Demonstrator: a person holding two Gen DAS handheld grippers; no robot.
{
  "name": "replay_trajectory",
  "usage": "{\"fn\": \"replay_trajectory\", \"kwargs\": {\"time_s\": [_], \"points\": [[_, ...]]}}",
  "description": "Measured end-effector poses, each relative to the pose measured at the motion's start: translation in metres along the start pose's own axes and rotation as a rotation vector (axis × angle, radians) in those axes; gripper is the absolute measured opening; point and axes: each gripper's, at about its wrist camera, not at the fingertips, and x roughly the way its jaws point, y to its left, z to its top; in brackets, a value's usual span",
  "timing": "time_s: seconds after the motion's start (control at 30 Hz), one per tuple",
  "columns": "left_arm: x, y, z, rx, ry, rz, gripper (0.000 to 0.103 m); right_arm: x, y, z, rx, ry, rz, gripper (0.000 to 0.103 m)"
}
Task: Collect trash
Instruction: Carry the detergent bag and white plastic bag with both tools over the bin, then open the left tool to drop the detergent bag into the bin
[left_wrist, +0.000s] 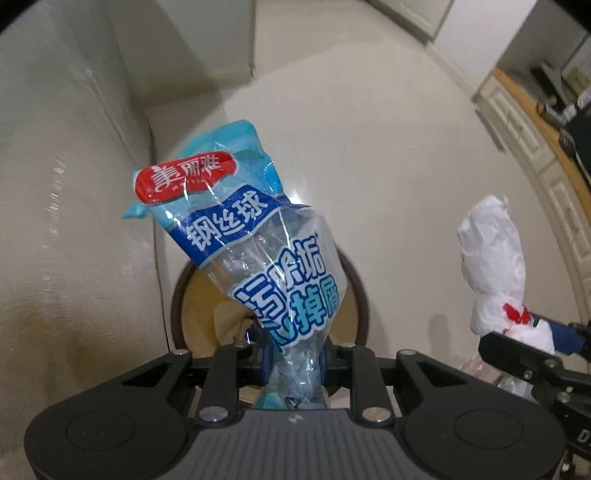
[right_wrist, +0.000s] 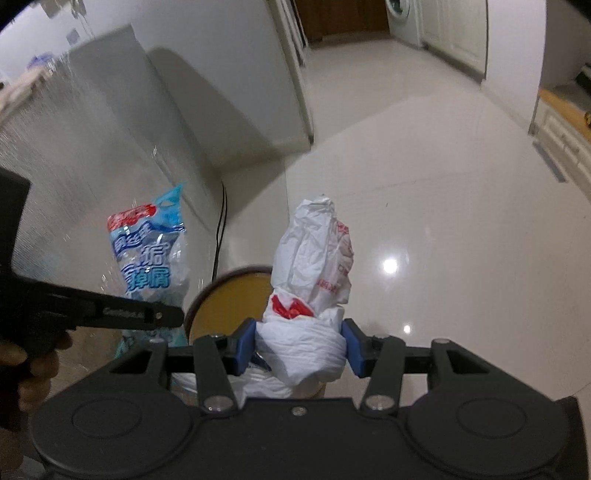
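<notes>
My left gripper (left_wrist: 293, 363) is shut on a blue and clear plastic wrapper (left_wrist: 251, 236) with a red label. It holds the wrapper upright above a round brown trash bin (left_wrist: 360, 295) with a yellowish inside. My right gripper (right_wrist: 300, 347) is shut on a crumpled white plastic bag (right_wrist: 314, 266) with red print, just right of the bin (right_wrist: 229, 295). The white bag also shows in the left wrist view (left_wrist: 493, 266), and the wrapper in the right wrist view (right_wrist: 147, 254).
A tall pale fridge-like appliance (left_wrist: 55, 221) stands close on the left, with a black cable (right_wrist: 221, 229) down beside it. Glossy light tile floor (right_wrist: 424, 184) spreads ahead and right. White cabinets with a wooden top (left_wrist: 535, 140) line the far right.
</notes>
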Motion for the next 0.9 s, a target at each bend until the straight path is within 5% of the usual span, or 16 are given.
{"fn": "replay_trajectory", "kwargs": {"time_s": [0.27, 0.47, 0.73, 0.8, 0.87, 0.9], "points": [[0.087, 0.025, -0.003, 0.003, 0.202, -0.159, 0.026, 0.062, 0.012, -0.002, 0.006, 0.104, 0.013, 0.051], [0.123, 0.047, -0.007, -0.09, 0.277, -0.158, 0.056, 0.09, 0.012, -0.004, 0.016, 0.158, 0.004, 0.051], [0.139, 0.045, -0.021, -0.057, 0.427, -0.162, 0.063, 0.104, 0.017, -0.002, 0.028, 0.178, 0.011, 0.051], [0.136, 0.056, -0.031, -0.058, 0.438, -0.175, 0.056, 0.101, 0.015, -0.002, 0.026, 0.175, 0.014, 0.051], [0.137, 0.055, -0.032, -0.043, 0.451, -0.158, 0.01, 0.099, 0.013, -0.002, 0.031, 0.173, 0.011, 0.051], [0.137, 0.053, -0.029, -0.036, 0.443, -0.143, 0.007, 0.097, 0.011, -0.003, 0.034, 0.173, 0.009, 0.051]]}}
